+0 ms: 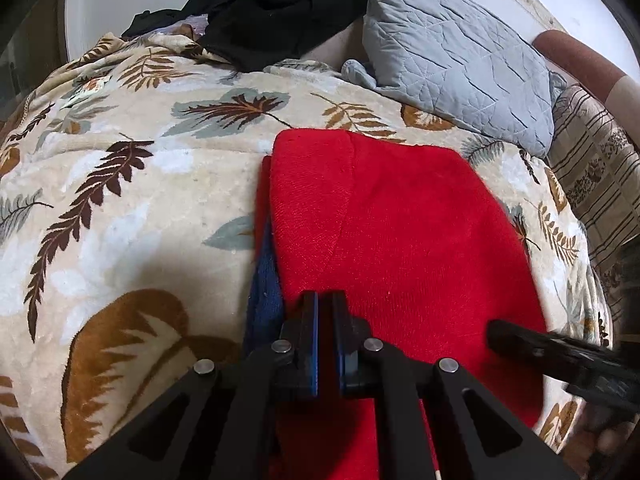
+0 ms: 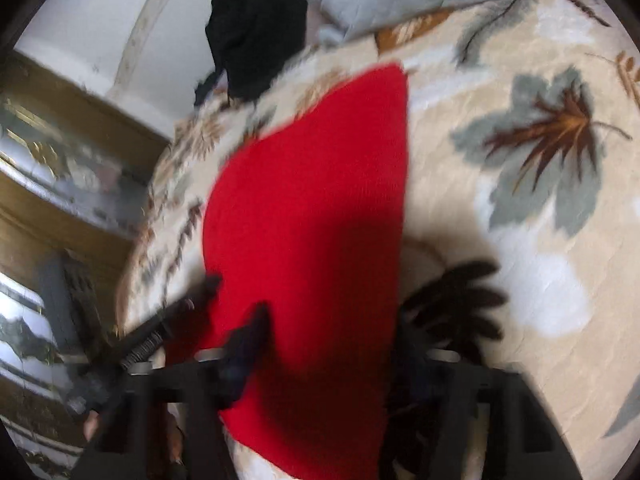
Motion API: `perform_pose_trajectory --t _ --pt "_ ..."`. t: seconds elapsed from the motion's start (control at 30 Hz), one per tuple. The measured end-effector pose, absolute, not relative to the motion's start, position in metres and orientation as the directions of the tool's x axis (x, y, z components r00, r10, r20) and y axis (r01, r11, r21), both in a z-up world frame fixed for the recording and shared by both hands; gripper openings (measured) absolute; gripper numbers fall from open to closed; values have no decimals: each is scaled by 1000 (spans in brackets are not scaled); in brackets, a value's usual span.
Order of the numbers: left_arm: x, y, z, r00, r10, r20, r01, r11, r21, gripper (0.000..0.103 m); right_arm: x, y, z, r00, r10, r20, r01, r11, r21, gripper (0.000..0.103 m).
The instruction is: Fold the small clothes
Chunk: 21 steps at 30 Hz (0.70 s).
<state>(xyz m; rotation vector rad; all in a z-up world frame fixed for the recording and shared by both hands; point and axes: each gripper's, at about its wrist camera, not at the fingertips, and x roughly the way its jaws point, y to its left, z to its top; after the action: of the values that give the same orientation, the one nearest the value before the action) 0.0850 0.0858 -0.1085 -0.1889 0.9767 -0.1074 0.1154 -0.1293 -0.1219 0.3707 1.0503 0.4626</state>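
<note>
red garment [image 1: 392,240] lies flat on leaf-print blanket [image 1: 132,208], long axis running away from cameras | left gripper [image 1: 325,320] clenched, nothing visibly between fingers | right gripper [image 2: 332,344] released over garment

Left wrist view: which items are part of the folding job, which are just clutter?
In the job:
- red garment, lying on the leaf-print blanket
- blue fabric peeking out at its left edge
- left gripper, jaws closed
- right gripper, open, blurred

Lying about:
- grey quilted pillow
- black clothes heap
- striped cushion
</note>
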Motion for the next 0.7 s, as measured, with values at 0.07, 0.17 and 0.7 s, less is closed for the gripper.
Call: perform_pose_trajectory --t 0.07,0.17,0.7 --pt "86 87 -109 555 -178 -813 -2 977 -215 9 106 -113 -101 468 470 -748 -247 883 400 41" --pt "86 84 -109 554 -180 -813 4 977 -213 9 117 -109 -121 418 416 -808 -218 909 356 47" --pt "111 134 -128 426 -417 -803 -37 878 -476 50 136 -142 -129 446 591 -672 -150 790 595 69"
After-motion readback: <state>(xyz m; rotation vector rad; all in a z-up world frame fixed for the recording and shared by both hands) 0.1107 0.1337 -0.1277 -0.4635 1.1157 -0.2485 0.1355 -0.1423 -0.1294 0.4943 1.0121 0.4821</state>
